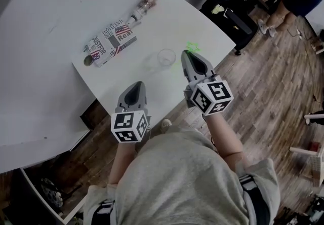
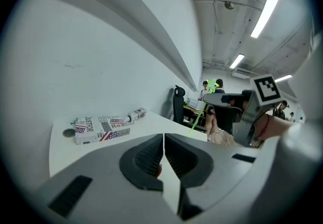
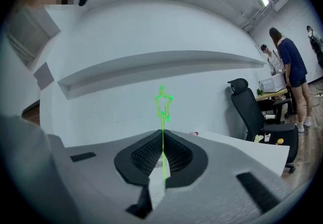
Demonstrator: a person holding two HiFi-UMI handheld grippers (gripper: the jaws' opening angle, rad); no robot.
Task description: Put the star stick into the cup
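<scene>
Fingers of right gripper pinching star stick, cup just beside

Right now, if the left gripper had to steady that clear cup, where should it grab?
Probably the cup, by its side wall below the rim, from the side of the left gripper: it stands upright, mouth up, and the right gripper holds the star stick on its other side.

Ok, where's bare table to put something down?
Widest bare patch: table beyond the cup, between the bottle and the right edge. A narrower strip: between the printed box and near edge. Crowded by the cup, where the right gripper holds the star stick.
</scene>
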